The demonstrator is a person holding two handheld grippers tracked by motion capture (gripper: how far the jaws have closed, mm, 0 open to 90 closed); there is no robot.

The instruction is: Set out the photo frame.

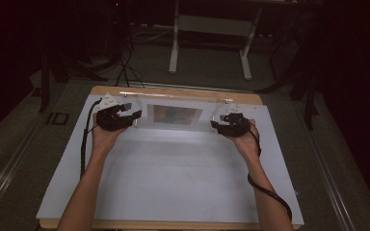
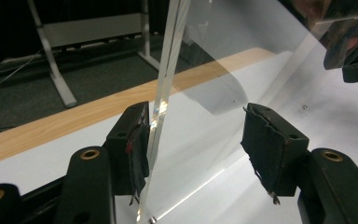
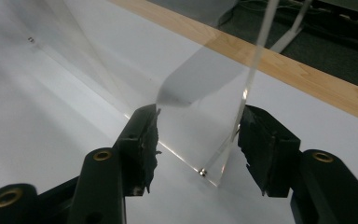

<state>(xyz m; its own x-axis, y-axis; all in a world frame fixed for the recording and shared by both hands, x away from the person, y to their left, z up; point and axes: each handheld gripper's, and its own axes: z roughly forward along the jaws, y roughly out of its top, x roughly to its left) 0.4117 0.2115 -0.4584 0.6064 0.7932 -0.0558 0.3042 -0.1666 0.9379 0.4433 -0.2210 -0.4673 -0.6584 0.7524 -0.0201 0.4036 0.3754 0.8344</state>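
A clear plastic stand point(image 1: 176, 114) was seen upright on the tabletop point(image 1: 173, 168). The left hand-held gripper point(image 1: 120, 117) was open around its left end panel, one pad touching. The right hand-held gripper point(image 1: 227, 123) was open around the right panel.

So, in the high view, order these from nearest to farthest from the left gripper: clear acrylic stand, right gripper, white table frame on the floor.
1. clear acrylic stand, its end at the left gripper.
2. right gripper, across at the stand's other end.
3. white table frame, beyond the table on the floor.
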